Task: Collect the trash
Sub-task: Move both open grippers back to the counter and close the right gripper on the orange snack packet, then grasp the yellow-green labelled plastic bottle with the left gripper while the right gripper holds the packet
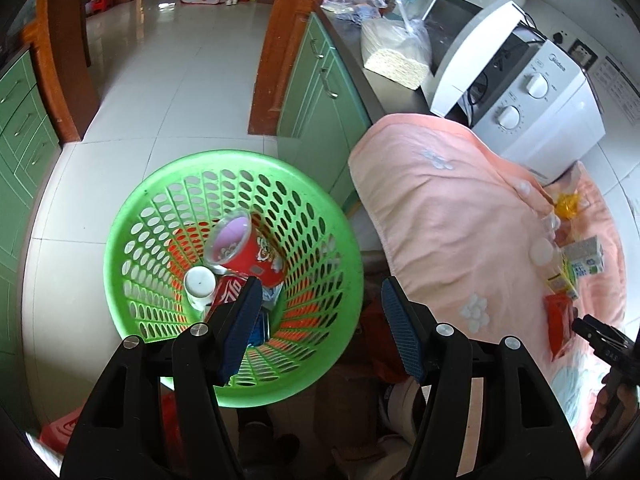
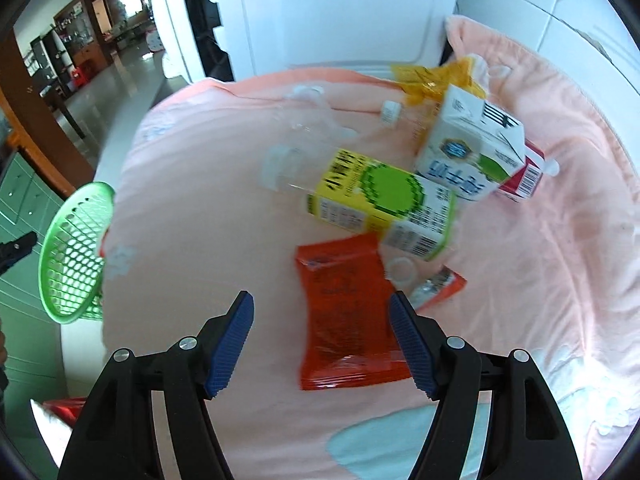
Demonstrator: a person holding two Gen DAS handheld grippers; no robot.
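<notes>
Our right gripper (image 2: pixel 322 340) hangs with spread, empty jaws over the red snack packet (image 2: pixel 346 320), just before the yellow-green carton (image 2: pixel 380 208). It seems light and crinkly; we pinch one edge.

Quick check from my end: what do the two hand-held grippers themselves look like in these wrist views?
Both match. The left hand-held gripper and right hand-held gripper each have two black angular plastic fingers with cut-out slots, silver round pins at the joints, and blue ribbed pads on the inner faces. No cables, markings or sleeves are visible.
</notes>
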